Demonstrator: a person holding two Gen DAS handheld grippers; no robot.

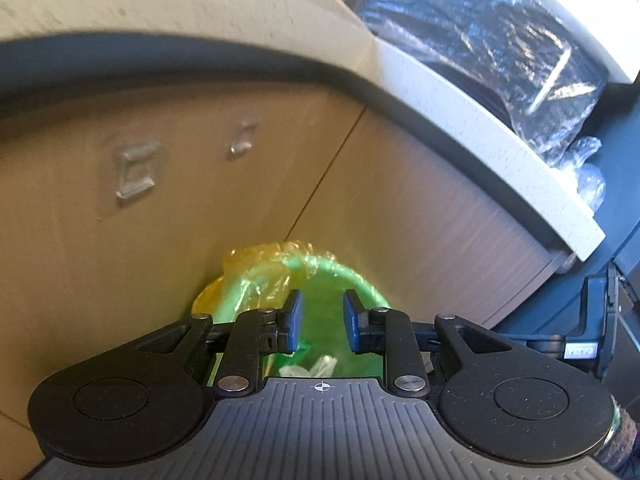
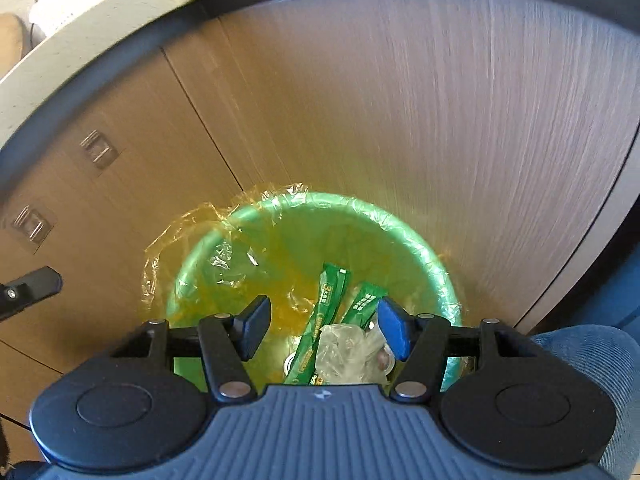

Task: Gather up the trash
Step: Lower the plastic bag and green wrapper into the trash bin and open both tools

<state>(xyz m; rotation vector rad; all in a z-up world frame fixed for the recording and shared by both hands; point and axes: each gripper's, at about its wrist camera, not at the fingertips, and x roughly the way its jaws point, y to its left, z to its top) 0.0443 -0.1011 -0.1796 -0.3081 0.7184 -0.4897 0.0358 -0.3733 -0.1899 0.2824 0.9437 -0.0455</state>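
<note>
While both claws hang over the green trash bin, neither has anything in its grip. The right claw points steeply down into the bin's mouth with its blue pads well apart and nothing pinched between them. Directly beyond the gap, inside the bin, lie two green stick wrappers side by side, with a crumpled clear plastic wrapper resting over their lower ends. A yellowish transparent liner is folded over the bin's rim and bunches out on the side toward the cabinet seam.

The left claw sits higher and looks more toward the wooden cabinet front, with only the near part of the bin showing past its pads. Its jaws stand partly apart, released, with just air between them. Some pale crumpled scraps show at the bottom of the bin from this side.

The bin stands on the floor right against the cabinet, below the overhanging pale surface. A dark bundle wrapped in shiny clear film lies on top of that surface. Two small clear hooks are stuck on the cabinet door.
</note>
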